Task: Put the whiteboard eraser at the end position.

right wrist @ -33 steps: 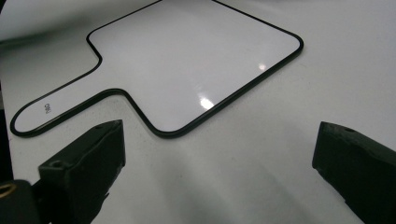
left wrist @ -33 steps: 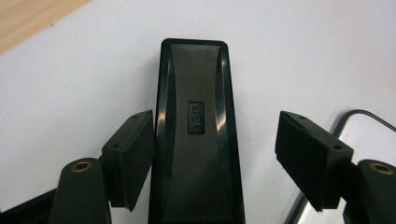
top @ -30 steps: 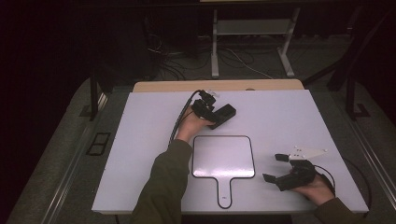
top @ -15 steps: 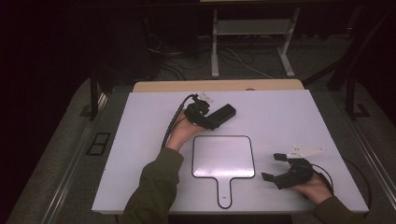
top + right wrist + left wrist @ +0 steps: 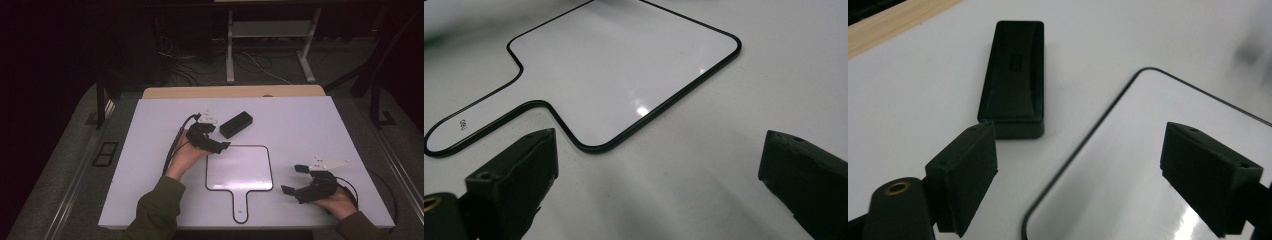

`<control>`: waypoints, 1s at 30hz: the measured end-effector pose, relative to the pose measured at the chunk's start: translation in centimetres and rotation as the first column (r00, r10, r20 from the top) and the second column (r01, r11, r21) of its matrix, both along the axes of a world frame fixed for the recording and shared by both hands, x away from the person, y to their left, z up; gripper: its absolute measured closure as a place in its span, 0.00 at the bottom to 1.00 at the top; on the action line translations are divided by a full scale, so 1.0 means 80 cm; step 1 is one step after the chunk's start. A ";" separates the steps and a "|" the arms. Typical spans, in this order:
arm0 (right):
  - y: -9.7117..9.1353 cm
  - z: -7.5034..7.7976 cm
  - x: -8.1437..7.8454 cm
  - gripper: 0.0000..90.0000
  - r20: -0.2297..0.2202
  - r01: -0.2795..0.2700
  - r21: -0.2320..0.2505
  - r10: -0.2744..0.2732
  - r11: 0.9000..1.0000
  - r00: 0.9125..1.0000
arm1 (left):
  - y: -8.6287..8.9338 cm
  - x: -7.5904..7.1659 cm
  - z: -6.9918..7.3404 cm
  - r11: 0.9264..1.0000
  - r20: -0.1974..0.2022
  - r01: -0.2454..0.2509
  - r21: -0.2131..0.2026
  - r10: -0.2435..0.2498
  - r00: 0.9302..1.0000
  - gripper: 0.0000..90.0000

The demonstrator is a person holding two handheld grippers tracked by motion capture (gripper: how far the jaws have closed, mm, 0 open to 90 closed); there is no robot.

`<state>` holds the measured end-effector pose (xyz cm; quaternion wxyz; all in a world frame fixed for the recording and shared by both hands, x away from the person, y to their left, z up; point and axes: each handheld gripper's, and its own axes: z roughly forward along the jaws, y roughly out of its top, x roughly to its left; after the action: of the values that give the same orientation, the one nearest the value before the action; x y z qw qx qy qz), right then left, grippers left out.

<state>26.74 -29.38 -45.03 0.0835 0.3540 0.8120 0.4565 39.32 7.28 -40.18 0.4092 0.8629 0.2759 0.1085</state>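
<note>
L gripper (image 5: 216,141) has let go of the black eraser block (image 5: 236,124); its jaws have just been opening and stand spread w/ nothing between them. Eraser lies flat on the white table (image 5: 150,165), just beyond the paddle-shaped whiteboard's (image 5: 239,167) far-left corner, apart from its rim. In the left gripper view the eraser (image 5: 1013,77) sits just past the near jaw tip. R gripper (image 5: 306,182) rests near the table's front-right, jaws wide, empty, beside the board.

Step in hand looks like backing off after set-down. To do it well: pull L back level & clear, don't clip the block w/ the jaw tip, keep R parked.
</note>
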 end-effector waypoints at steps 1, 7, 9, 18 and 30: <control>0.000 0.000 0.000 0.02 0.001 0.002 0.001 -0.002 1.000 1.000 | 0.002 -0.004 -0.001 1.000 0.002 0.001 0.006 -0.001 1.000 0.14; -0.004 0.004 -0.004 0.02 0.013 0.006 0.006 -0.006 1.000 1.000 | 0.017 -0.026 -0.001 1.000 0.024 -0.019 -0.006 0.019 1.000 0.14; -0.004 0.003 -0.004 0.02 0.013 0.007 0.006 -0.007 1.000 1.000 | 0.022 -0.032 -0.002 1.000 0.029 -0.023 -0.007 0.023 0.999 0.13; -0.004 0.004 -0.005 0.02 0.015 0.009 0.003 -0.009 1.000 1.000 | 0.042 -0.066 -0.005 0.999 0.059 -0.019 -0.042 0.021 0.998 0.10; -0.005 0.005 -0.006 0.02 0.018 0.011 0.005 -0.011 1.000 1.000 | 0.069 -0.097 -0.019 0.996 0.060 -0.041 -0.074 0.045 0.997 0.00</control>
<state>26.30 -29.80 -44.66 0.0922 0.3547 0.8081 0.4613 31.54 12.79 -41.68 0.4460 0.8377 0.2854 0.1337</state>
